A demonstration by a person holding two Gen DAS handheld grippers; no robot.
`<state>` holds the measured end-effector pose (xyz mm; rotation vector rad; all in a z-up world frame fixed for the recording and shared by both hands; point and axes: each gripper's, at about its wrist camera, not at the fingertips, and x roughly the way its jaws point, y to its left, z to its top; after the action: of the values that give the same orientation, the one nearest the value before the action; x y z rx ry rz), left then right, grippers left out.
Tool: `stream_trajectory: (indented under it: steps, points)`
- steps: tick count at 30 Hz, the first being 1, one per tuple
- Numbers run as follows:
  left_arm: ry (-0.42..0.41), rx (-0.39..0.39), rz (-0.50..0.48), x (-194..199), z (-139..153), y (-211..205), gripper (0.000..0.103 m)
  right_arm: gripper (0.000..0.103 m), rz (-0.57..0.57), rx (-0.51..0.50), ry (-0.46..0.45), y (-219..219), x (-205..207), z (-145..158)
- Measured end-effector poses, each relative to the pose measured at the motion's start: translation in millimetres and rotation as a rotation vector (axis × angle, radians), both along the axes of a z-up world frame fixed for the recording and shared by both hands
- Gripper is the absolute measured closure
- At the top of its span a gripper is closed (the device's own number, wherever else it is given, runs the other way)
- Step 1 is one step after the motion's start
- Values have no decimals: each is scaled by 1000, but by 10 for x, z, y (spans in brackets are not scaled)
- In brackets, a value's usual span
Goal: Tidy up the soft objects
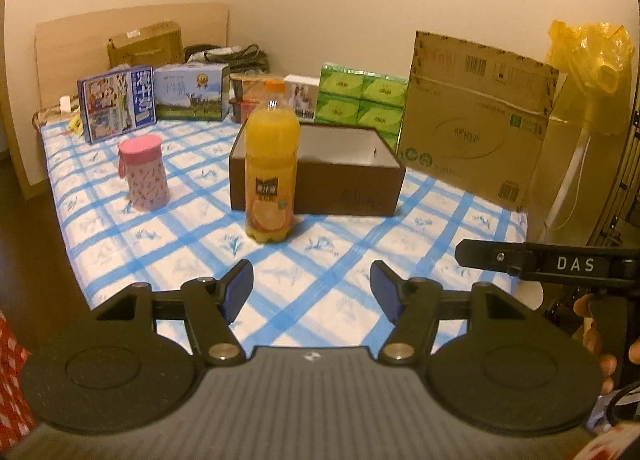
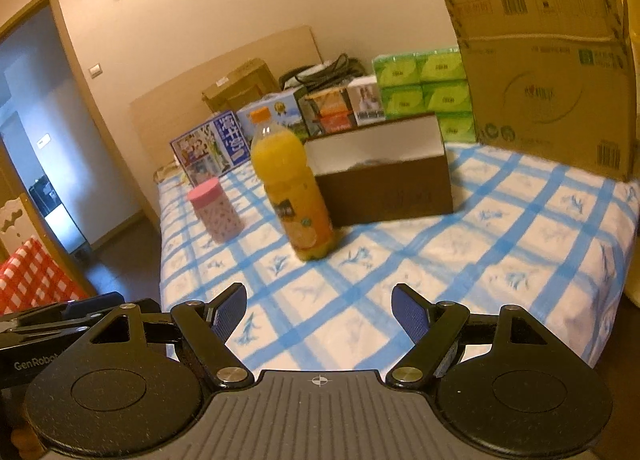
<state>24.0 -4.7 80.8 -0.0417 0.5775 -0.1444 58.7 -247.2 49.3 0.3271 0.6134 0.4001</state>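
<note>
My left claw (image 1: pixel 311 292) hung released over the near edge of the bed (image 1: pixel 360 256), nothing between its blue pads. My right claw (image 2: pixel 319 312) was released too, empty, also at the near edge. Open checked sheet lay between both claws and the orange juice bottle (image 1: pixel 272 175), which stood upright mid-bed, just in front of the open brown box's (image 1: pixel 348 187) left corner. The pink lidded cup (image 1: pixel 145 175) stood left of the bottle, apart from it, with free sheet around it. The bed's left edge dropped to dark floor (image 1: pixel 36 260); the right edge ran up to the tall cardboard carton (image 1: pixel 476 119). The far side was crowded: printed boxes (image 1: pixel 116 103) and green tissue packs (image 1: pixel 360 99) sat in a row along the wall.

The box's inside was only partly visible; I couldn't tell the contents. A yellow bag (image 1: pixel 588 55) was cut off at the right. The right wrist view was blurred. A hand (image 1: pixel 596 340) showed partly at the right edge, gripping the other rig.
</note>
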Motion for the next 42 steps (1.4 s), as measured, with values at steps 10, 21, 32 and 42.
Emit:
stream_trajectory:
  steps: [10,21,32,42]
  points:
    - [65,0,23,-182,-199,91,41,24,11,-51,69,74,-202,-263]
    - [120,22,25,-224,-411,81,41,24,3,-110,94,150,-287,-449]
    - [160,33,14,-214,-560,54,41,24,23,-150,117,244,-282,-586]
    - [181,34,11,-189,-626,39,41,24,27,-159,129,257,-276,-629]
